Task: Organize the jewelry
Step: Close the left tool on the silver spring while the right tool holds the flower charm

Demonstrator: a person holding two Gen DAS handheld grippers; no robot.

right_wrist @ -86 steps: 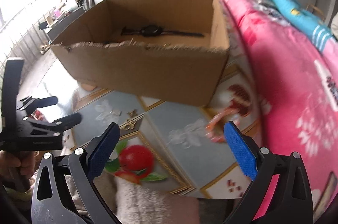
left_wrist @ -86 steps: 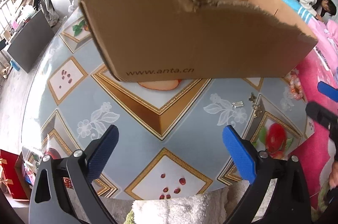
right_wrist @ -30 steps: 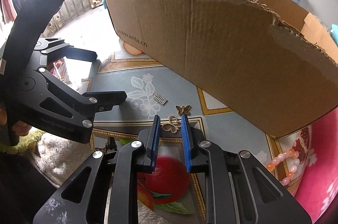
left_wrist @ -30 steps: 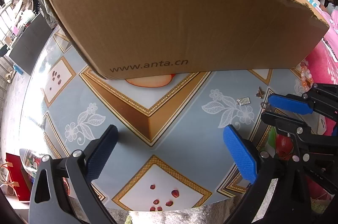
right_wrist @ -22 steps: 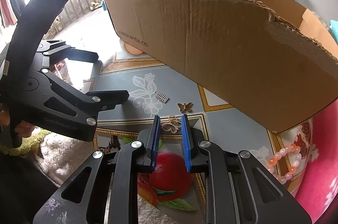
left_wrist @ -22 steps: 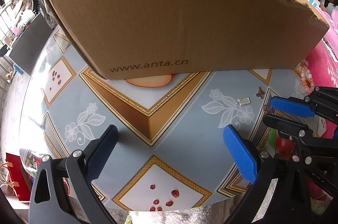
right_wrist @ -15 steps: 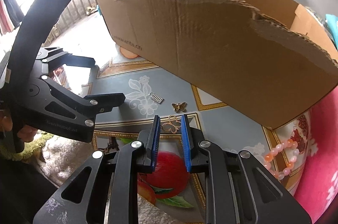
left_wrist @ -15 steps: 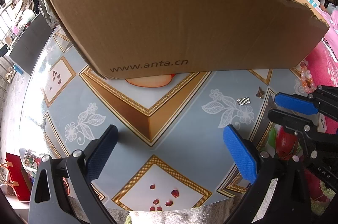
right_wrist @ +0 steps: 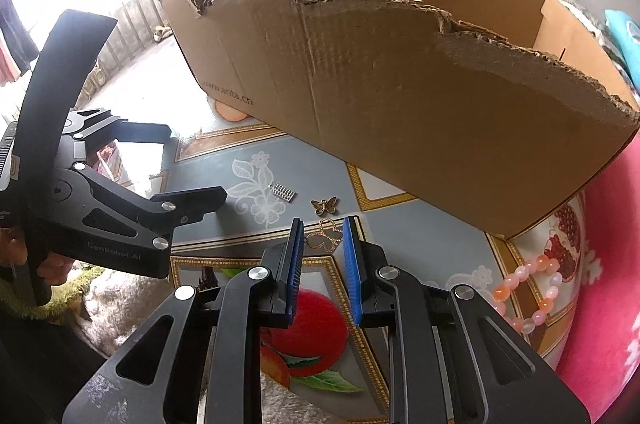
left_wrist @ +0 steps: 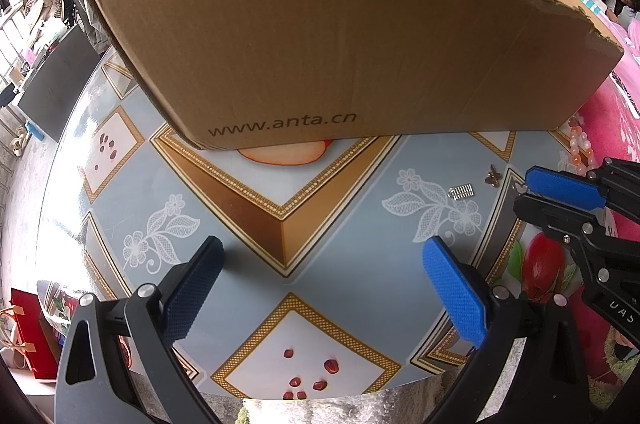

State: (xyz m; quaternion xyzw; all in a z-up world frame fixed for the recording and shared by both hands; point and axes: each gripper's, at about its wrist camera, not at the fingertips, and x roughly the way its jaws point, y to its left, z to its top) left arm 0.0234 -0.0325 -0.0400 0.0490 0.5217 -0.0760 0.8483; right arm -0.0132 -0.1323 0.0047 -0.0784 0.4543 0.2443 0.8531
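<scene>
— At the lower centre of the right wrist view, what is the right gripper (right_wrist: pixel 322 238) doing?

— Its blue pads are pinching a gold openwork brooch (right_wrist: pixel 325 238) between their tips. A second ago the torn rim of the cardboard box (right_wrist: pixel 400 96) was filling the top of that frame; now the inner walls are showing, so the gripper appears to be rising with the piece. That suggests the pickup is done and the carry toward the box is beginning.

— What is lying around it there?

— A small butterfly charm (right_wrist: pixel 325 205) and a silver comb clip (right_wrist: pixel 282 191) are resting on the patterned table (right_wrist: pixel 224 224) just above the pads, and a pink bead bracelet (right_wrist: pixel 532 294) is sitting at lower right.

— And the left wrist view?

— The left gripper (left_wrist: pixel 324 288) is hanging spread wide, holding nothing, over the table centre. At the right edge the other tool is showing side-on, but the brooch is hidden. This view is showing only the box's outer face, not its inside.
</scene>
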